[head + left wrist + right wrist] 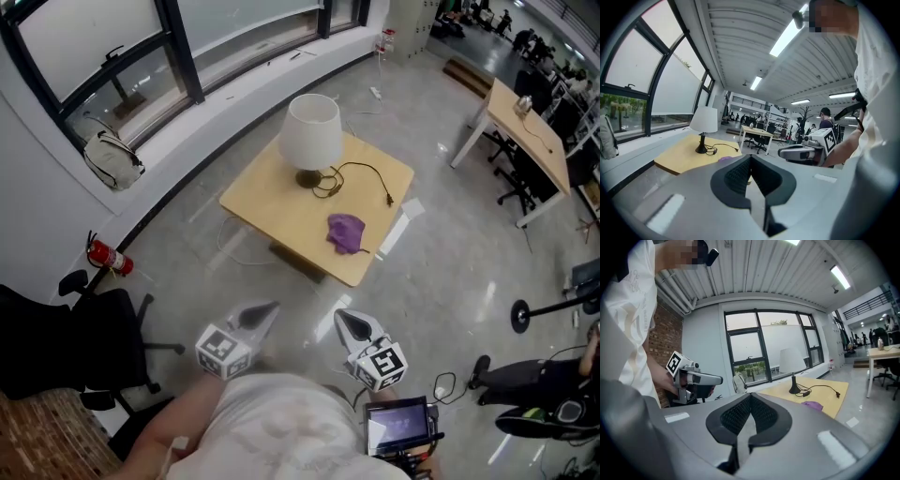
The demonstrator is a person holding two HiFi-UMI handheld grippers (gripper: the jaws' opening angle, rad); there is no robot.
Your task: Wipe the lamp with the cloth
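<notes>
Both pairs of fingers are pressed together with nothing between them, on my left gripper (269,308) and my right gripper (346,319) alike. I hold the two side by side, close to my body, over the grey floor (450,262). They are apart from each other, and both point toward the wooden worktop (272,202), well short of it. The purple cloth (346,232) lies crumpled on that worktop near its nearer right edge, untouched. The lamp (312,136) stands upright on the far part, white shade over a dark base, well apart from the cloth. Its black cord (361,173) coils beside the base and runs across the wood, with the plug end lying near the cloth. Beyond the worktop runs a long window (141,47).
</notes>
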